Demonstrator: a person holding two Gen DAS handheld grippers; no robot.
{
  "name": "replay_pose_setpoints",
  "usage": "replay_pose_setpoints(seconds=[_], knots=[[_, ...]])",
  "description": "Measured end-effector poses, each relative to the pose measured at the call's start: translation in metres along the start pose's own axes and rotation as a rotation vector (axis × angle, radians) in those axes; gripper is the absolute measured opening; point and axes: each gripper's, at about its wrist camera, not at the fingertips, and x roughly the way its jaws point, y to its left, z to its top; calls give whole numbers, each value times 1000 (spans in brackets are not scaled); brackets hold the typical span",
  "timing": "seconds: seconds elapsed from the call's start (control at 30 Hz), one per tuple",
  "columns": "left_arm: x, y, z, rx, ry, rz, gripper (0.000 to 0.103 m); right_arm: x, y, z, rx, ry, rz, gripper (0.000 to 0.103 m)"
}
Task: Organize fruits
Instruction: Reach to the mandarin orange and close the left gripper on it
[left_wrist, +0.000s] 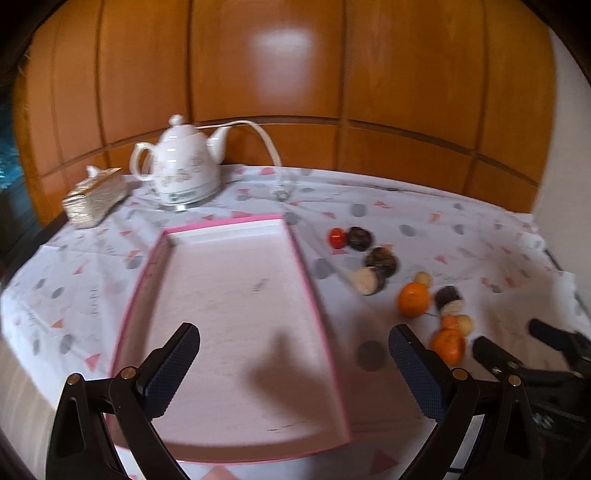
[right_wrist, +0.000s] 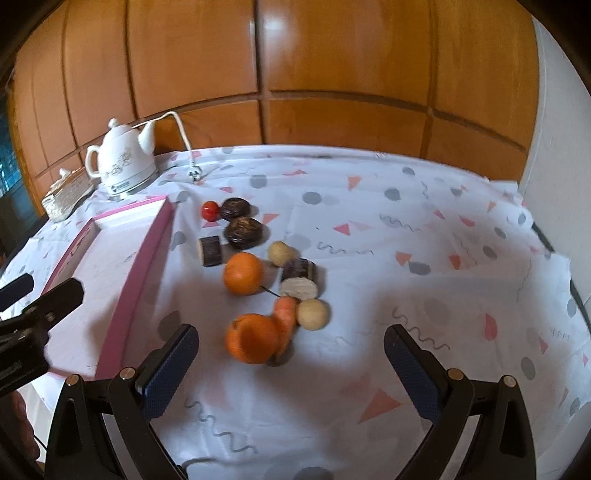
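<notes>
A shallow pink box lies on the patterned cloth, nothing in it; its right wall shows in the right wrist view. Fruits lie in a loose line right of it: two oranges, a small carrot, two pale round fruits, two dark round fruits, a small red fruit and two dark cane pieces. My left gripper is open above the box's near end. My right gripper is open, just short of the near orange.
A white teapot-style kettle with its cord and plug stands at the back left, beside a glittery tissue box. Wooden panelling backs the table. The cloth extends right of the fruits.
</notes>
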Motion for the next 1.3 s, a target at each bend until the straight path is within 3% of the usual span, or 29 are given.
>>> replay_pose_setpoints(seconds=[0.17,0.33,0.53,0.6,0.73,1.1,1.17,1.3], knots=[[3,-13,7,35,34,-143,103,10,-31,-1,84,49,-1,102],[11,-34,13,122,63,-213,101,12,-57,-9,120,74,-51,101],[32,-73,10,246,131,-320,82,13,-75,-10,148,83,-75,80],[41,-83,8,272,156,-352,72,16,-77,-11,158,89,-72,79],[63,-102,3,276,219,-404,64,20,-83,-13,179,106,-67,78],[93,-119,-13,267,278,-413,50,26,-82,-15,169,116,-57,71],[96,-118,-15,248,286,-440,40,28,-80,-15,164,115,-46,65],[92,-114,-17,229,266,-441,39,30,-74,-9,138,104,-6,56]])
